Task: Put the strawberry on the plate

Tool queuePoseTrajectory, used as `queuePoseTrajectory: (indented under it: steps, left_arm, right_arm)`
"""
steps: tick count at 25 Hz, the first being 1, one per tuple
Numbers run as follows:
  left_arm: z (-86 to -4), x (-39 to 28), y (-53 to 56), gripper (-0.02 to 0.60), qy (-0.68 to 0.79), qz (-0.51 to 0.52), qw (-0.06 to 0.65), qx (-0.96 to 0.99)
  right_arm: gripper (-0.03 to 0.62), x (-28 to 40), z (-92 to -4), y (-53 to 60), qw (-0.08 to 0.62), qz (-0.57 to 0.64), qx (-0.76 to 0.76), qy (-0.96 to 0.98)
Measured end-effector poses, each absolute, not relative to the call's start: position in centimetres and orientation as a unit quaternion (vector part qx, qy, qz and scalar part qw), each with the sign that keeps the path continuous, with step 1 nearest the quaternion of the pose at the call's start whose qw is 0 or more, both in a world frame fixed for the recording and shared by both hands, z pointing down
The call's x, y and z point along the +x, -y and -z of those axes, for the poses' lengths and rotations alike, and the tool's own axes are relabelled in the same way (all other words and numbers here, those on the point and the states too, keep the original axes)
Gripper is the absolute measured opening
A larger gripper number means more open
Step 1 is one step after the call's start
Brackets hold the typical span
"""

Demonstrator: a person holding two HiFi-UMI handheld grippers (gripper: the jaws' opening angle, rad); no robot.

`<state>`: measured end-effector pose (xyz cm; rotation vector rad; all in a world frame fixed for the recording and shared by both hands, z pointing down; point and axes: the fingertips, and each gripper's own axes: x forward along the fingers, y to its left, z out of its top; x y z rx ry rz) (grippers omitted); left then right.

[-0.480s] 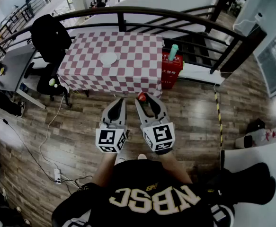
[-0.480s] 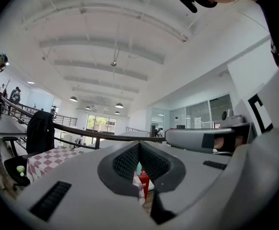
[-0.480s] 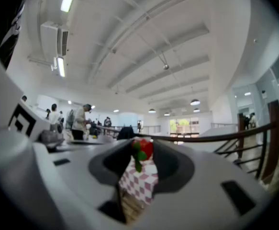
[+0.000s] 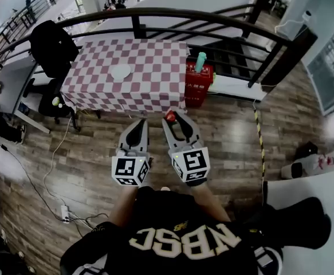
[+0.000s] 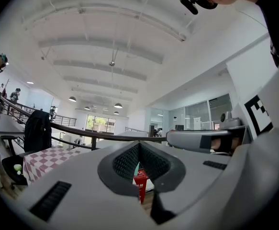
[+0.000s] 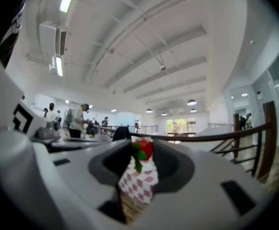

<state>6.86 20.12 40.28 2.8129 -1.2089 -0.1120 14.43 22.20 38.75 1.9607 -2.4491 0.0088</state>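
Note:
A red strawberry (image 4: 169, 117) with green leaves sits between the tips of my right gripper (image 4: 172, 117), held in the air over the wooden floor, short of the table. In the right gripper view the strawberry (image 6: 145, 149) is pinched at the jaw tips of that gripper (image 6: 143, 146), with the checkered cloth (image 6: 139, 183) behind it. My left gripper (image 4: 140, 122) hangs beside it, shut and empty; its tips meet in the left gripper view (image 5: 139, 144). The white plate (image 4: 121, 71) lies on the red-and-white checkered table (image 4: 149, 79) ahead, left of centre.
A red box (image 4: 196, 85) with a teal bottle (image 4: 200, 62) stands at the table's right side. A black curved railing (image 4: 212, 24) runs behind. A chair with a black jacket (image 4: 46, 44) is left of the table. Cables and a power strip (image 4: 65, 213) lie on the floor.
The table and railing have shifted a little left and up in the head view. Both grippers keep their pose, and the strawberry stays in the right one.

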Motion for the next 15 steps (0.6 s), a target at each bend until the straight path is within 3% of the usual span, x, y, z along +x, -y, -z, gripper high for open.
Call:
queuePoseTrajectory:
  steps: [15]
  left_arm:
    - [-43.1,7.0,-17.4,0.012,0.397,0.014,0.06,0.916]
  right_arm:
    - [0.146,15.2,-41.8,-19.1,-0.004,-0.045,0.624,0.78]
